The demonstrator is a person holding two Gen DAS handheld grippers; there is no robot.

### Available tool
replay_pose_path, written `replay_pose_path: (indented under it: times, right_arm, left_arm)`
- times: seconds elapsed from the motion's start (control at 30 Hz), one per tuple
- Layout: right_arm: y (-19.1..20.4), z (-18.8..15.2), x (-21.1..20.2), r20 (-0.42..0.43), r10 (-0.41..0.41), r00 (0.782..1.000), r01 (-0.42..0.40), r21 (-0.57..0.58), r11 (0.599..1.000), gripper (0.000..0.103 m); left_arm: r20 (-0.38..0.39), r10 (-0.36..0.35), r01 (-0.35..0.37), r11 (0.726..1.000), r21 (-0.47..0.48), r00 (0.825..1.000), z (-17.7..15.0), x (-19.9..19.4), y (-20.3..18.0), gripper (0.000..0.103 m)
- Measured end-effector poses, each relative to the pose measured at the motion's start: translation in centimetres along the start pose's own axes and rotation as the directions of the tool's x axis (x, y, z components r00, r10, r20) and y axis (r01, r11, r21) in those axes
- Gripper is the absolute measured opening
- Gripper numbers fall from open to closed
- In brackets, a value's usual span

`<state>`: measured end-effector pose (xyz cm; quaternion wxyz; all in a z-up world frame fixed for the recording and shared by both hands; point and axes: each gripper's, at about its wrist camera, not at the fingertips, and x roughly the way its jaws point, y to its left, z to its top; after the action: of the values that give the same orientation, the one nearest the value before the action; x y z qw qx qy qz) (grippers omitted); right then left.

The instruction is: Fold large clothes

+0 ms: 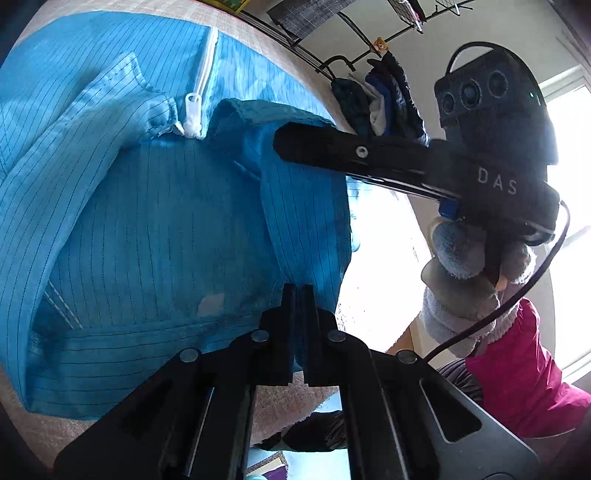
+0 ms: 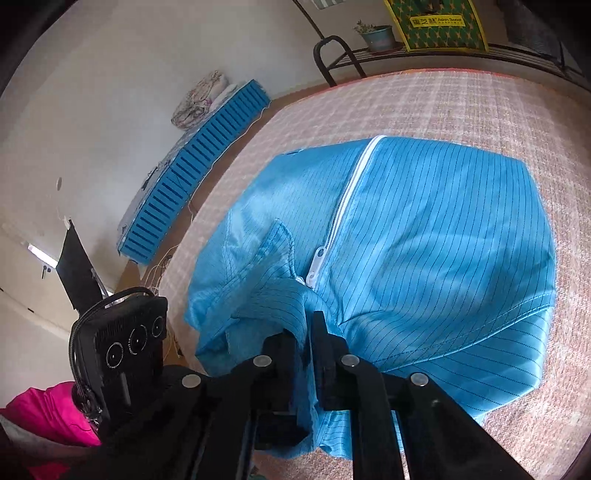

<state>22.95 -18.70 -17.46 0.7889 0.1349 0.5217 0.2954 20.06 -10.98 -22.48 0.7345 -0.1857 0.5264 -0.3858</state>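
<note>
A large blue pinstriped garment with a white zipper lies on a pinkish woven bed surface; it also shows in the right wrist view. My left gripper is shut on the garment's edge and lifts it. My right gripper is shut on a bunched fold of the garment near the collar. The right gripper also shows in the left wrist view, pinching the cloth's upper edge, held by a gloved hand. The left tool's body shows at lower left of the right wrist view.
A black metal bed rail, a potted plant and a green box stand beyond the bed. A blue slatted crate lies by the wall. Clothes hang on a rack. A bright window is at right.
</note>
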Motion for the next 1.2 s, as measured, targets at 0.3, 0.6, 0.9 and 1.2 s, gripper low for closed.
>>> replay_pose_path:
  times: [0.3, 0.6, 0.9, 1.2]
  right_arm:
    - [-4.4, 1.1, 2.8, 0.022, 0.241, 0.97, -0.239, 0.263, 0.935, 0.012]
    - [-2.3, 1.1, -1.0, 0.056, -0.177, 0.983, 0.171, 0.093, 0.981, 0.023]
    - [0.4, 0.3, -1.4, 0.143, -0.298, 0.944, 0.309, -0.064, 0.949, 0.024]
    - [-2.6, -2.0, -0.6, -0.019, -0.342, 0.94, 0.341, -0.04, 0.939, 0.021]
  left_arm:
    - [-0.029, 0.055, -0.054, 0.998, 0.029, 0.998, -0.8, 0.8, 0.0, 0.0]
    - [-0.04, 0.027, -0.025, 0.998, 0.056, 0.999, -0.1, -1.7, -1.5, 0.0]
    - [0.19, 0.287, -0.279, 0.958, -0.069, 0.939, 5.2, -10.6, 5.5, 0.003]
    - [0.043, 0.4, -0.386, 0.905, -0.18, 0.916, 3.6, -10.3, 13.1, 0.003]
